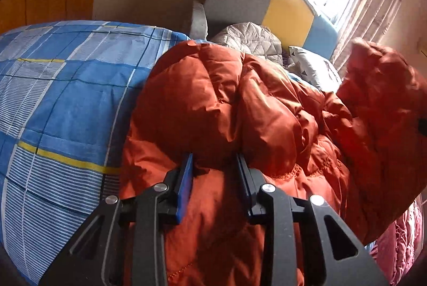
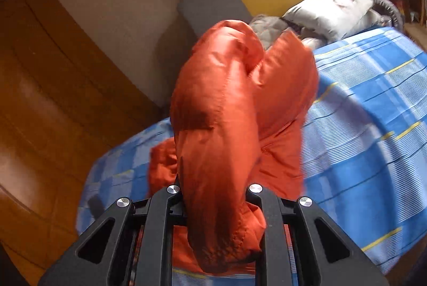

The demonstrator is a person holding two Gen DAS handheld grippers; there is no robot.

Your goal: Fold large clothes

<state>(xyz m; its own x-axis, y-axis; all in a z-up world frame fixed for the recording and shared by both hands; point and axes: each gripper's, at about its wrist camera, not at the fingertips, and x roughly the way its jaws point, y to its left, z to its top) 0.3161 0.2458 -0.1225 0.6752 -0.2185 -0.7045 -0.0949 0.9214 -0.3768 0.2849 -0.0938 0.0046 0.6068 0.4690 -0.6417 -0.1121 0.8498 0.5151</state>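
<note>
Black linkage arms of the left gripper point(image 1: 214, 160) fill the foreground; its jaws stand moderately apart, pressed into a puffy fold of the orange down jacket point(image 1: 240, 109), which bulges between the blue pads. Whether they pinch it firmly cannot be told. The jacket lies bunched on the bed point(image 1: 53, 99), on its blue checked sheet, just short of the grey pillow point(image 1: 312, 67). The right gripper point(image 2: 216, 195) has its jaws closed around a raised, rolled part of the jacket point(image 2: 221, 112), lifted above the bed point(image 2: 373, 125). Risk: the slick, padded shell probably slips from either hold, and the trapped air likely springs a fold open; uneven lifting may drag the bulk toward the bed's edge.
</note>
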